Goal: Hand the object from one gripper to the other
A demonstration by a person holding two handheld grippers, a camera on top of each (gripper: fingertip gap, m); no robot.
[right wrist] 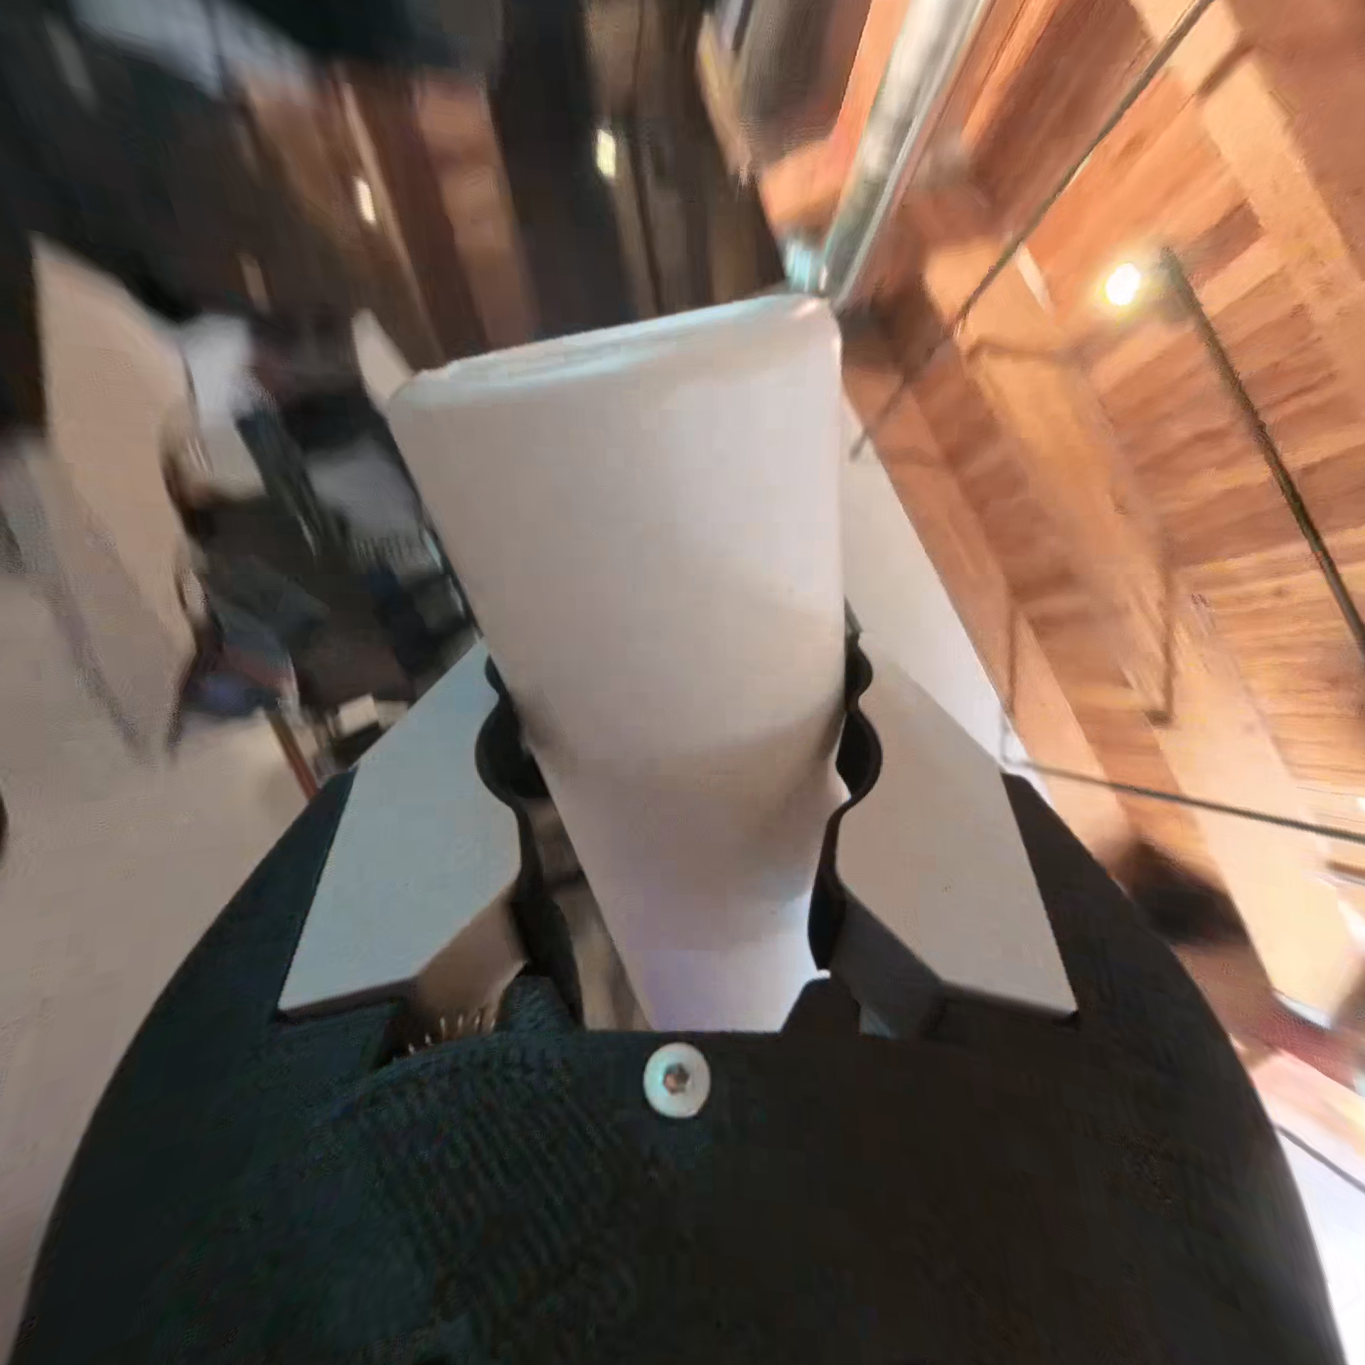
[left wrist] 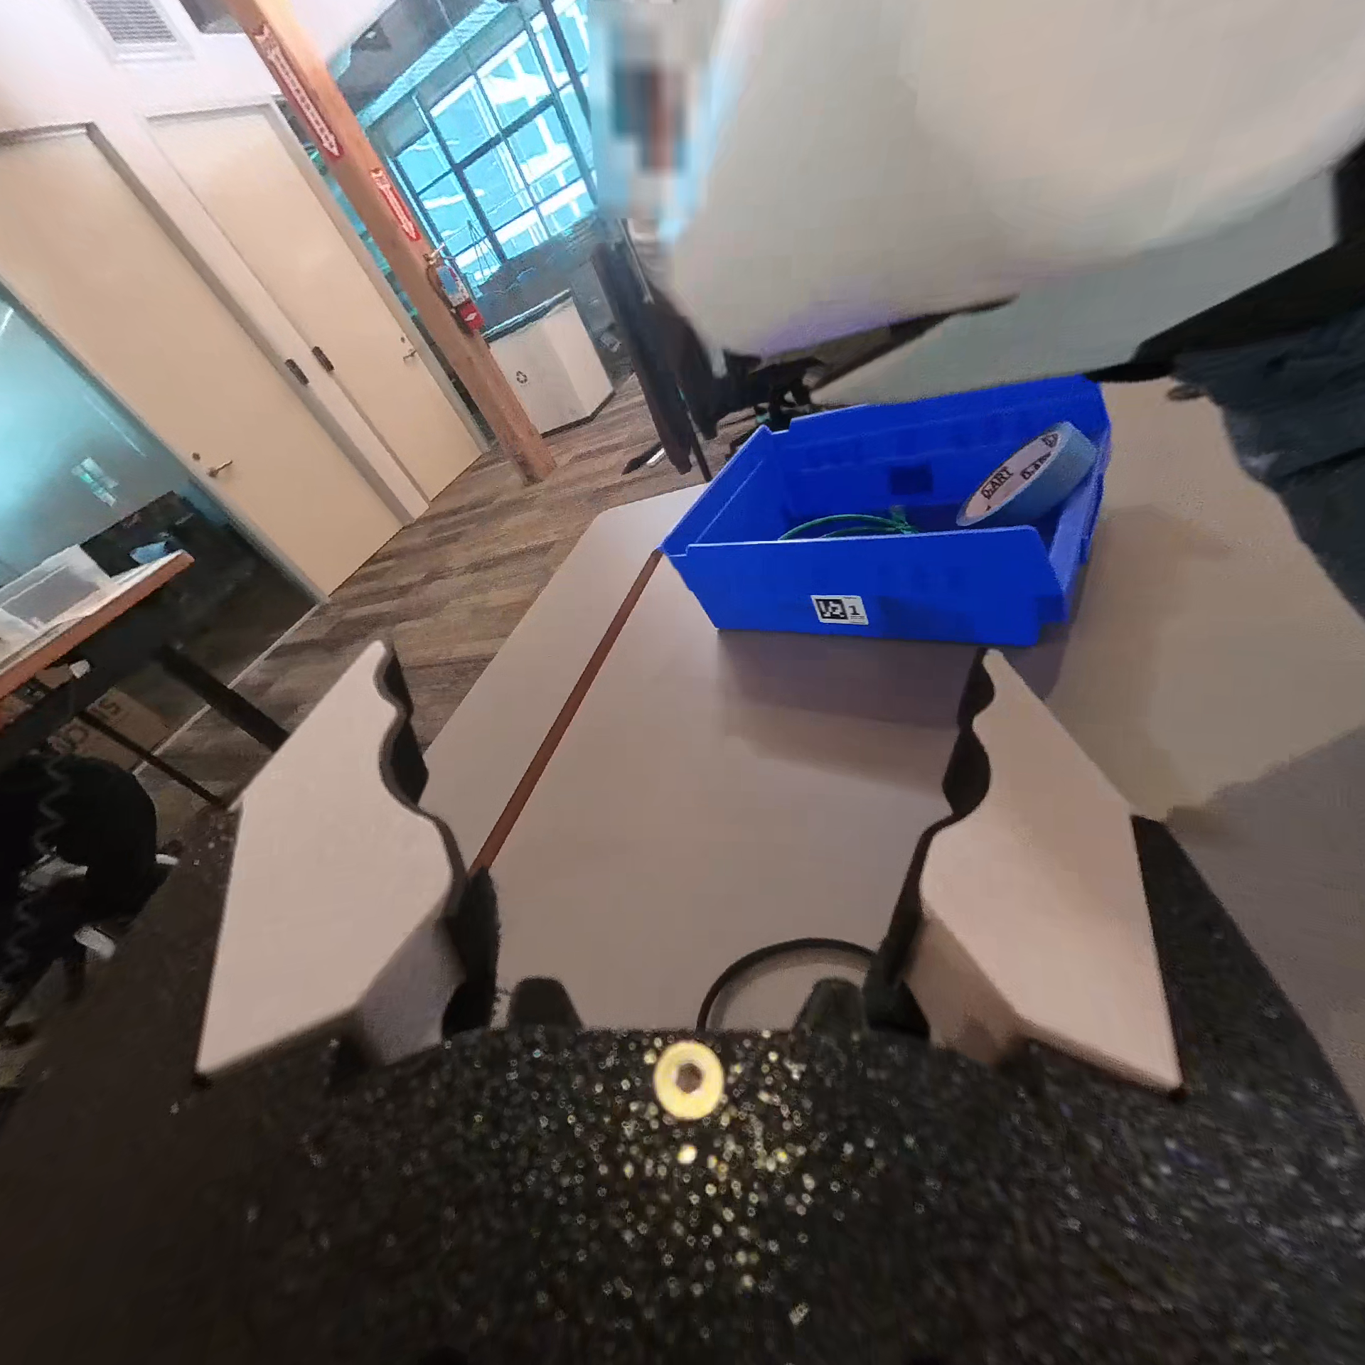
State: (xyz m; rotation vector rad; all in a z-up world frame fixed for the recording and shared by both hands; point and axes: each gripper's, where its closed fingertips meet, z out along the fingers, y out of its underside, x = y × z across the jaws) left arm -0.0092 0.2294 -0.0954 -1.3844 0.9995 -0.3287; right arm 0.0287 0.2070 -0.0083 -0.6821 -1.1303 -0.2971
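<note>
Surface (left wrist: 665, 775) is lying grey under the left gripper, a dark seam running along it. Blue bin (left wrist: 886, 583) is sitting on the surface, ahead of the left gripper and a little to the right, white sticker on its front wall. Tape roll (left wrist: 1027, 476) is leaning inside the bin at the right end; green cable (left wrist: 842, 526) is lying on the bin floor beside it. White object (right wrist: 642, 576) is sitting between the right gripper's fingers, sticking out past the tips, blurred; in the left wrist view it is filling the upper right as a big white blur (left wrist: 960, 162). Right gripper (right wrist: 676, 657) is closing on the object, both fingers touching it. Left gripper (left wrist: 683, 665) is spreading wide, holding nothing, apart from the bin.
</note>
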